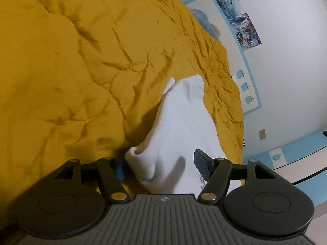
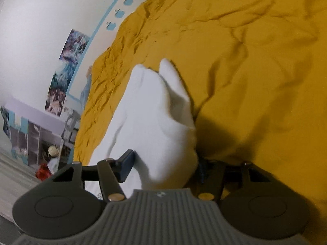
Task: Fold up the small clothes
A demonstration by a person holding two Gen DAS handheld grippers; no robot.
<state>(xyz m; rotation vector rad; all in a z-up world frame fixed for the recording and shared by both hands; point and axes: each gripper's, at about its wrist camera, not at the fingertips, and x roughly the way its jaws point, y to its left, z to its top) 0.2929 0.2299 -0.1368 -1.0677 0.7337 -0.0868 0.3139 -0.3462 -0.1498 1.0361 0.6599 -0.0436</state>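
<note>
A white garment [image 1: 179, 126] lies bunched on the yellow bed [image 1: 71, 71] near its wall-side edge. Left tongs [image 1: 161, 163] and right tongs [image 2: 163, 163] straddle it, both released.

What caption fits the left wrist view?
White socks lie on a mustard bedspread, between the left claw's spread fingers.
</note>
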